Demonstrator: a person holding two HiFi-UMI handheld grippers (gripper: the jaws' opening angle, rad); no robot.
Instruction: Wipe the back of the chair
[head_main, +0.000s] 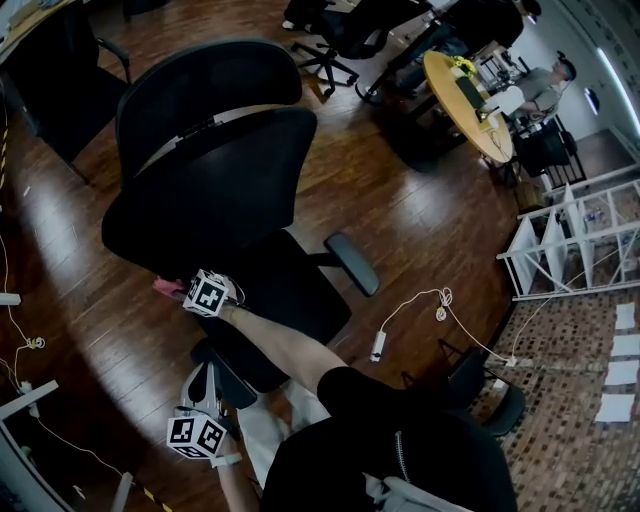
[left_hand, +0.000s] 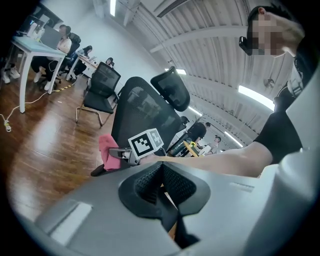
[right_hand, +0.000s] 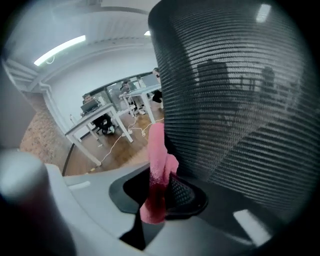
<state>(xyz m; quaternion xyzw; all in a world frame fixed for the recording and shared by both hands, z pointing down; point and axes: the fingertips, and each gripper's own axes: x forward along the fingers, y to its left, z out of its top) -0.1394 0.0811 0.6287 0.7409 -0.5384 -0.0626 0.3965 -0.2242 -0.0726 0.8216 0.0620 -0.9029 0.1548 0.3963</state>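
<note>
A black mesh office chair stands before me, its back (head_main: 215, 190) below the headrest (head_main: 200, 85). My right gripper (head_main: 185, 292) is shut on a pink cloth (head_main: 167, 289) at the lower left edge of the chair back. In the right gripper view the cloth (right_hand: 157, 160) stands up between the jaws, right against the mesh back (right_hand: 235, 100). My left gripper (head_main: 203, 378) hangs lower, near my body, apart from the chair. Its pads (left_hand: 150, 182) meet with nothing between them. It looks toward the right gripper (left_hand: 117, 154), the cloth (left_hand: 106, 151) and the chair back (left_hand: 145, 107).
The chair's armrest (head_main: 352, 263) juts out at the right. A power strip with a white cable (head_main: 378, 345) lies on the wood floor. Other black chairs (head_main: 55, 80), a round yellow table (head_main: 465, 100) and a white rack (head_main: 575, 240) stand around. People sit at desks (left_hand: 62, 42).
</note>
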